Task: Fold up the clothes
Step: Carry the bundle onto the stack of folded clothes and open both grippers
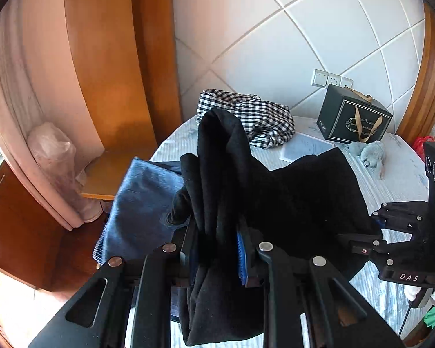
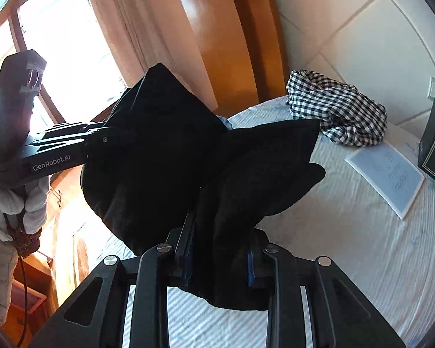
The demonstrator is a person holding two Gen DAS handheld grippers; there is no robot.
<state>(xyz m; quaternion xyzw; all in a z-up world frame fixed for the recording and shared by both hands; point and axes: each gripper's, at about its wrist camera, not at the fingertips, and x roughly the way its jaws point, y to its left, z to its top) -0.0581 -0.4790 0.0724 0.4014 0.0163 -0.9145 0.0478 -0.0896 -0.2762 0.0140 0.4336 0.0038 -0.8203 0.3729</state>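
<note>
Above the striped pale-blue bedsheet (image 2: pixel 348 246), both tools carry one black, soft knit garment (image 1: pixel 275 191) clear of the surface. The left gripper (image 1: pixel 217 246) is clenched on a bunched fold of it; the right gripper (image 2: pixel 220 258) grasps another bunch, cloth sagging between them.

To do this step well, I judge the two grips should draw apart until the slack goes, then lower the cloth flat toward six o'clock before folding.

At twelve o'clock lies a crumpled black-and-white checked shirt (image 1: pixel 246 116); at two o'clock a dark gift box with tan ribbon handles (image 1: pixel 353 119), white paper sheet (image 1: pixel 304 148) and small grey plush toy (image 1: pixel 371 153). At nine o'clock, folded blue denim cloth (image 1: pixel 142 203). Beyond stand a wooden headboard post (image 1: pixel 110 66), white padded wall (image 1: pixel 290 29) and peach curtain (image 2: pixel 124 20).
</note>
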